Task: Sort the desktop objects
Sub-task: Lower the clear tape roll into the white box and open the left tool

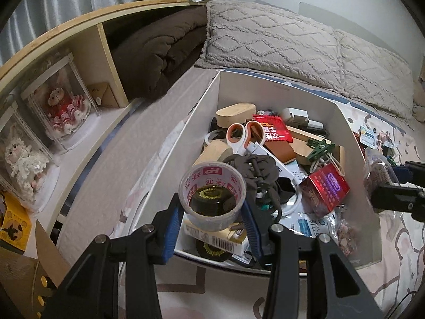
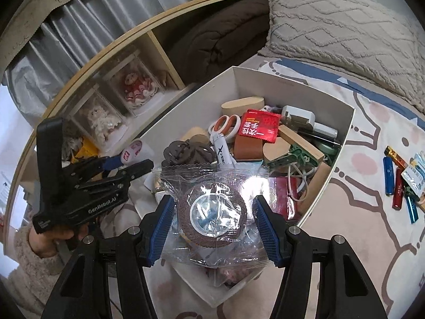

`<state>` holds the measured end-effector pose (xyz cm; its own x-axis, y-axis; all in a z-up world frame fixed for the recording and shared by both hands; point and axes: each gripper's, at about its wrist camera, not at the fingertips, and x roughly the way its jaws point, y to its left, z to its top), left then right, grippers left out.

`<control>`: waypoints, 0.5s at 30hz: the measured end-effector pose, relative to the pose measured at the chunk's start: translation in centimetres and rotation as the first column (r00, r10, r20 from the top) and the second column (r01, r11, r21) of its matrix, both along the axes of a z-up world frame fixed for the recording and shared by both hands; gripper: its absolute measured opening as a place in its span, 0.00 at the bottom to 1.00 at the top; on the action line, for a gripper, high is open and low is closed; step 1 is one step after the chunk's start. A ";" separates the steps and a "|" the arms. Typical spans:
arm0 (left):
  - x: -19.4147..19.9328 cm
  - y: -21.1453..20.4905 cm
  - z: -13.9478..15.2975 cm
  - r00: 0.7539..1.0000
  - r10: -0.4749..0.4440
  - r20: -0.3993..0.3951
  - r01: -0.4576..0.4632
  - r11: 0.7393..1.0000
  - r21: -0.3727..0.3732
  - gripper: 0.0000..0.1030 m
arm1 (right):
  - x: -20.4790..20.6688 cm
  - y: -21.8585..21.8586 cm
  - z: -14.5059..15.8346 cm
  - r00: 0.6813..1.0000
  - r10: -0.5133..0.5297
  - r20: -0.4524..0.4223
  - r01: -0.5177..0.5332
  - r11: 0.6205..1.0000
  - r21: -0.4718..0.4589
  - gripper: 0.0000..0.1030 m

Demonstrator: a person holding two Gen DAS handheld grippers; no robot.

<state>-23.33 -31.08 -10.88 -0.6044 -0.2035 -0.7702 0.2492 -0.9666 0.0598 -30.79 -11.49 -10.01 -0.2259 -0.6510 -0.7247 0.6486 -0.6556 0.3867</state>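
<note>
The roll of packing tape is pinched across its width between the blue ribbed pads of the left gripper, over the near left corner of the white cardboard box. The bagged roll of brown trim is clamped between the pads of the right gripper, the clear wrapper crumpled against them, above the box's near edge.

To finish the step well, both rolls should probably be carried level and clear of the box wall, then set down on the bedcover beside like items before the pads are released; the slick film may slip if tilted.

The tape is a stiff, glossy ring with red print. The trim is scalloped and matte inside its crinkly, reflective plastic. Farther off in the box, orange-handled scissors, a red foil packet and smooth wooden pieces are heaped.
</note>
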 end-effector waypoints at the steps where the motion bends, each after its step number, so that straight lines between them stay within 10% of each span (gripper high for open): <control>1: 0.1 -0.1 0.0 1.000 0.006 -0.001 -0.006 1.000 0.000 0.42 | 0.0 -0.1 0.0 1.000 0.000 0.004 0.000 1.000 -0.001 0.60; 6: 0.8 -0.2 0.2 0.999 0.027 -0.021 -0.028 0.999 -0.028 0.65 | 0.0 -0.6 0.1 1.000 0.002 0.007 -0.002 1.000 0.009 0.60; 15: 2.1 0.5 0.3 0.999 -0.001 -0.043 0.000 0.999 -0.039 0.65 | -0.1 -2.0 -0.5 0.998 0.038 0.050 -0.040 0.998 0.046 0.60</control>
